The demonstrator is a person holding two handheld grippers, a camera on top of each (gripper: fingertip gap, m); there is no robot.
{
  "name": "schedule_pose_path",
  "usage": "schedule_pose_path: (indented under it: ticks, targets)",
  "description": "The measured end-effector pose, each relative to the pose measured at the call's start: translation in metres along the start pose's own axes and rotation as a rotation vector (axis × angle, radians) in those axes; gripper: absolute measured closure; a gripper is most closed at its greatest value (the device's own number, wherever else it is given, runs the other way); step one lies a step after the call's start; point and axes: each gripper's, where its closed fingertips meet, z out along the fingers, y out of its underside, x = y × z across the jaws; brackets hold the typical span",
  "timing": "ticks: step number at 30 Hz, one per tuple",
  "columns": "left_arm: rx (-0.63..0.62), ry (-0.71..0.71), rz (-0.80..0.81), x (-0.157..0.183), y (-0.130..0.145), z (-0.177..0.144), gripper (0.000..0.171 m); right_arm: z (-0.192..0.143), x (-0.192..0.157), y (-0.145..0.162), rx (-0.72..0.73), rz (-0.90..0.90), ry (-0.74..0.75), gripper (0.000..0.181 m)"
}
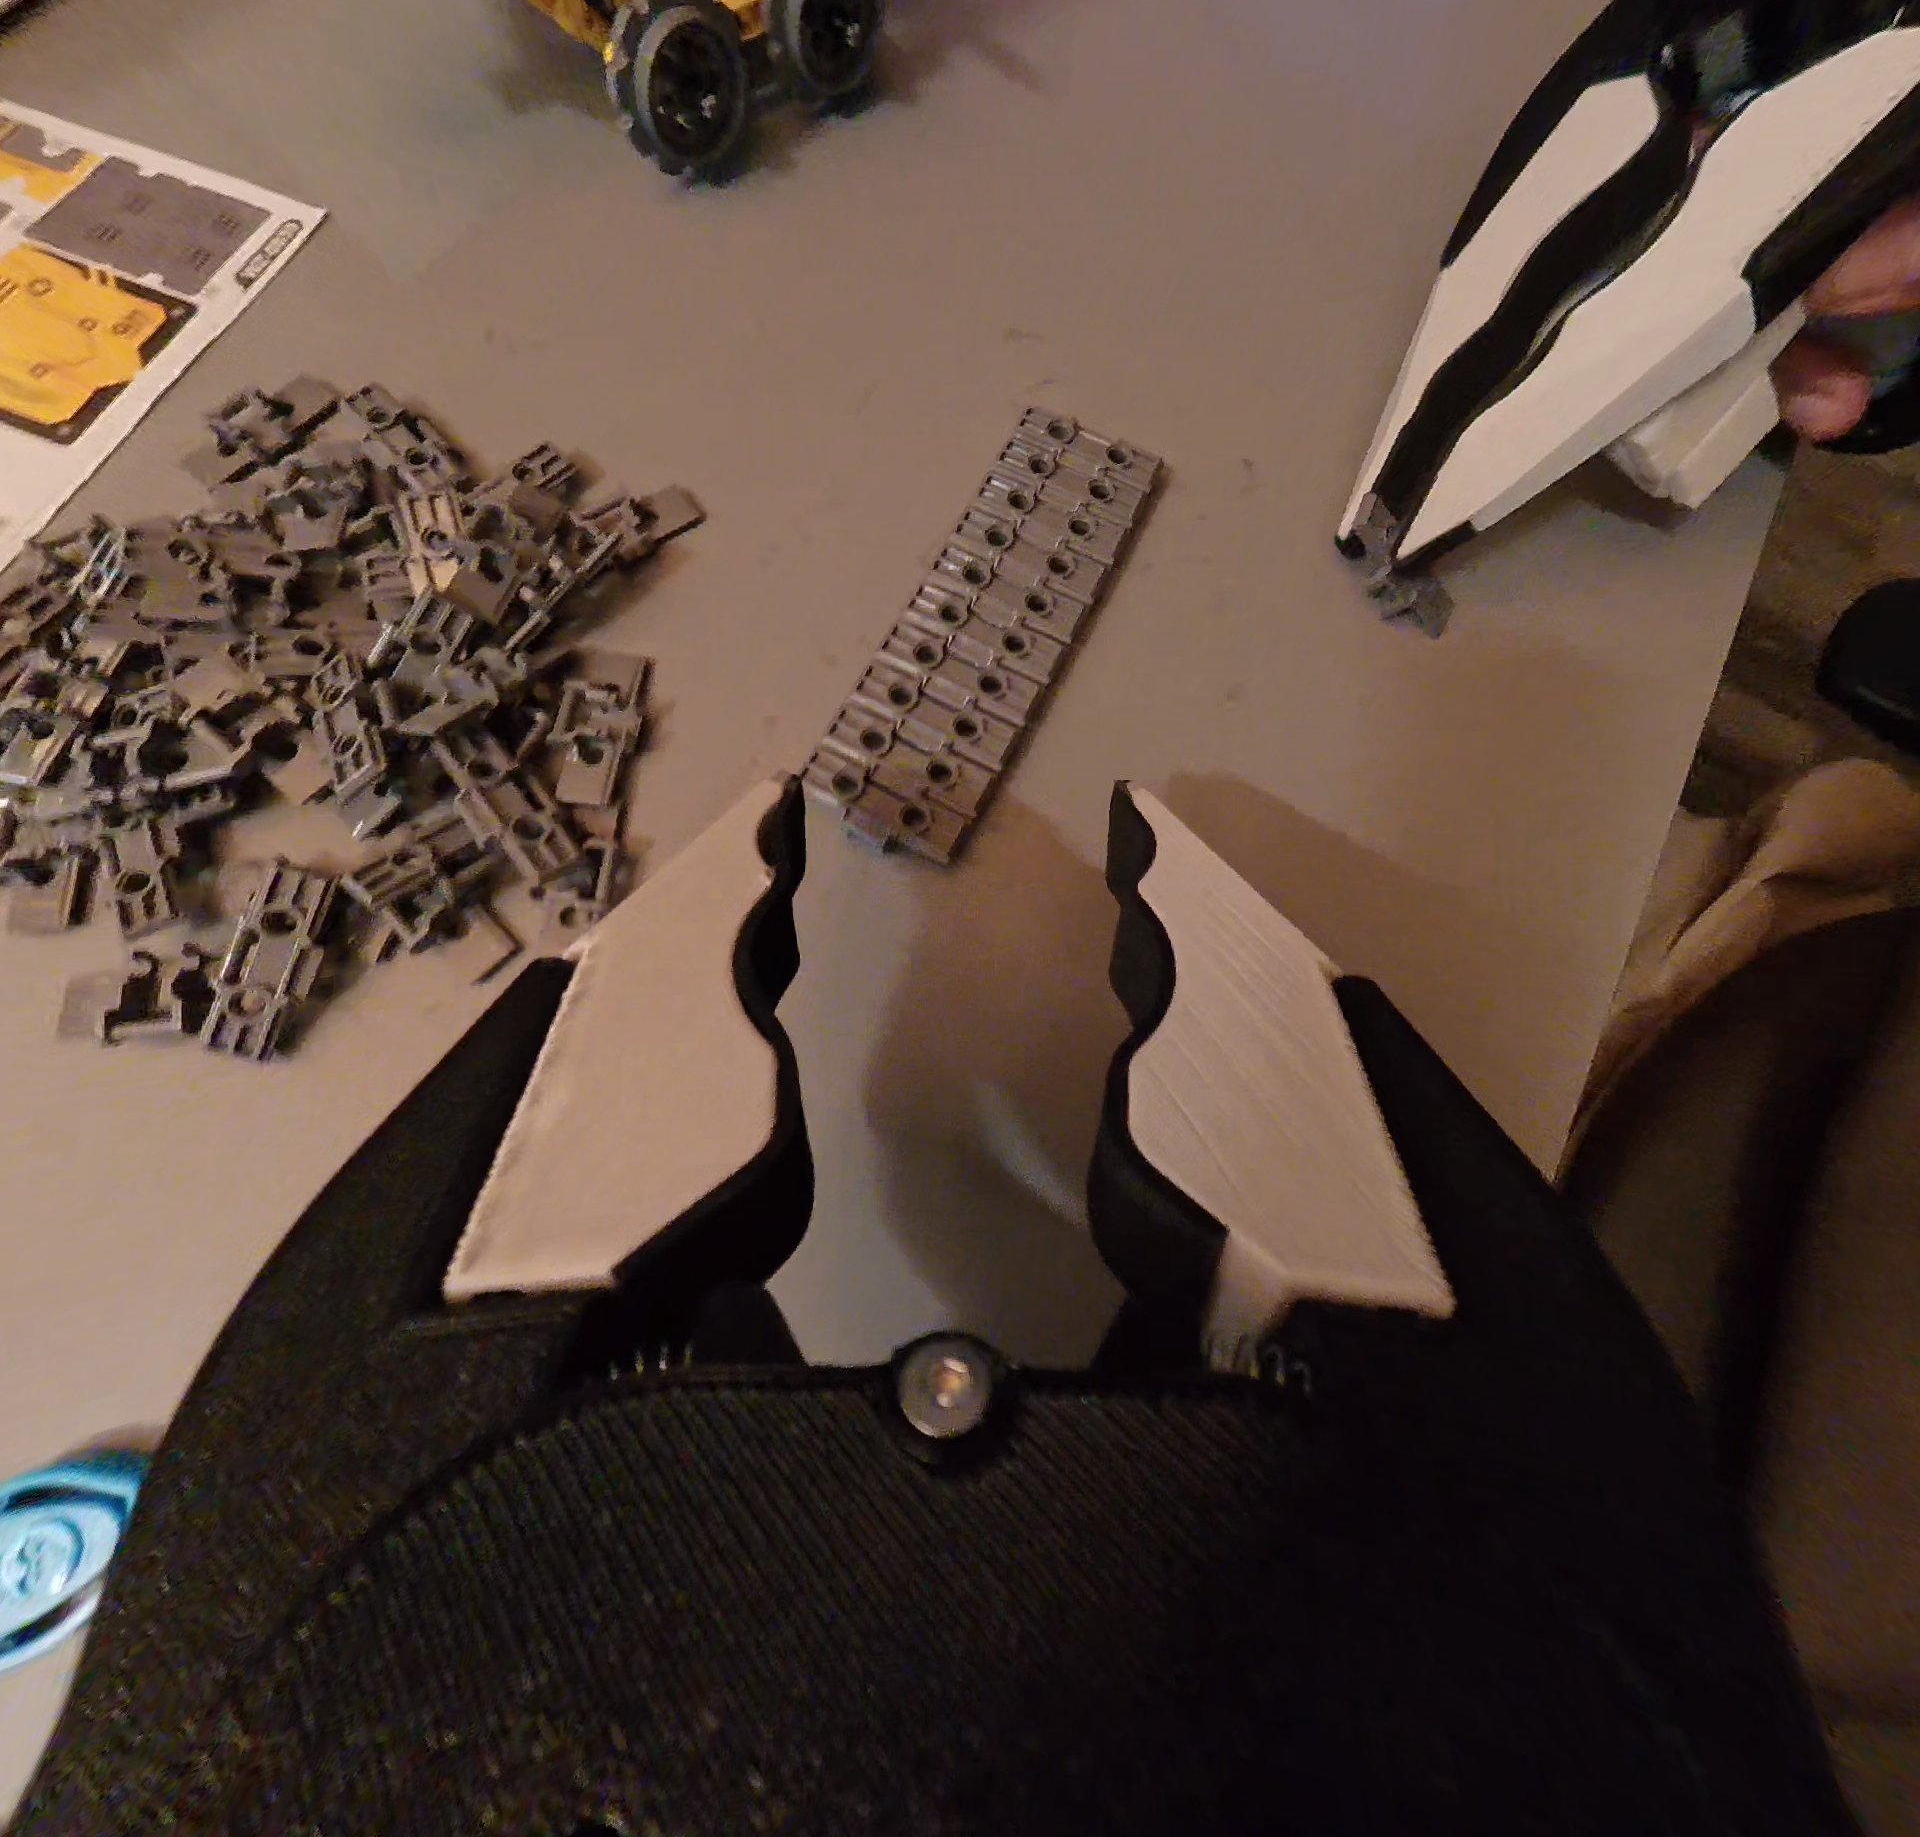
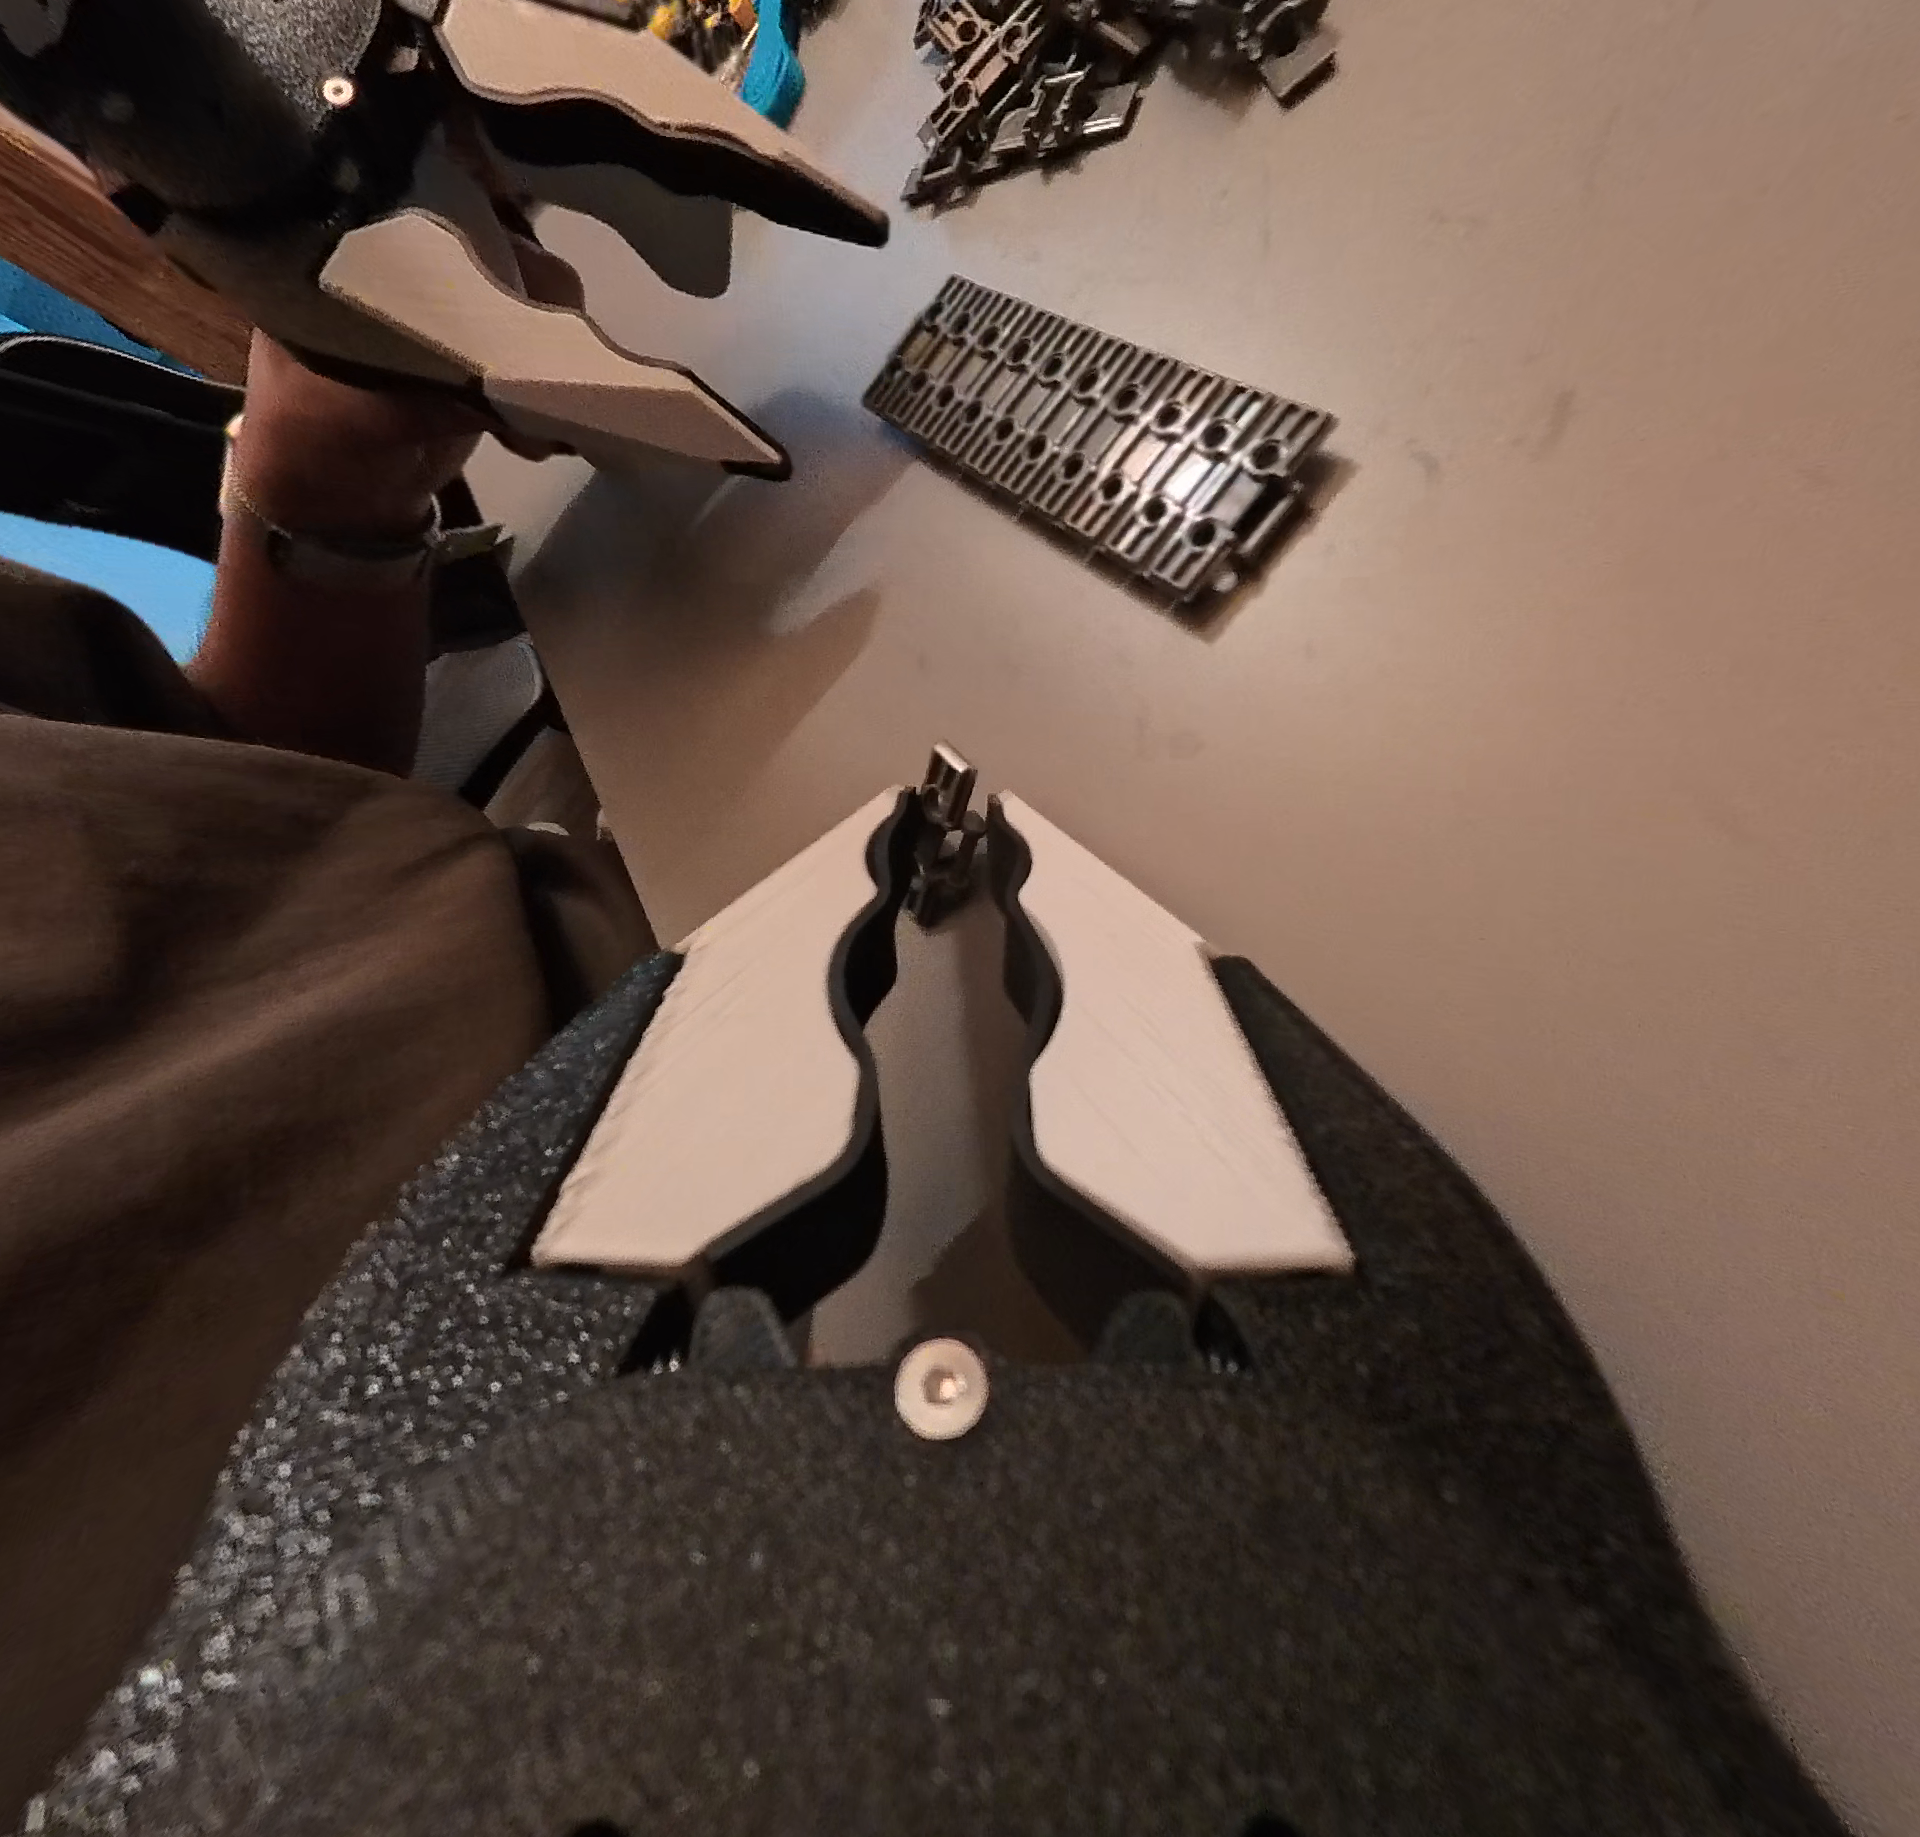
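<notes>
A dim-lit grey table (image 1: 1039, 229) carries, from left, a sticker sheet (image 1: 125, 301); a heap of grey track links (image 1: 312, 686); an assembled track strip (image 1: 987, 634); a yellow wheeled model (image 1: 707, 31) behind; the left gripper (image 1: 951, 811), fingers apart and empty, hovers just before the strip; the right gripper (image 2: 943, 831) clamps a single link (image 2: 940, 842), seen clearly only in its own view.
</notes>
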Motion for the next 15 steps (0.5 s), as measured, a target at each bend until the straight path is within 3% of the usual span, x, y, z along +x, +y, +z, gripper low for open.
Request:
schedule_pose_path:
  ticks: [6,15]
  targets:
    - [0.015,-0.024,-0.003,-0.005,0.010,-0.005,0.113,0.014,-0.011,-0.001,-0.020,0.007,-0.003,0.169]
    - [0.058,-0.015,0.014,-0.002,0.008,-0.009,0.110,0.000,-0.005,0.001,-0.011,-0.023,0.043,0.161]
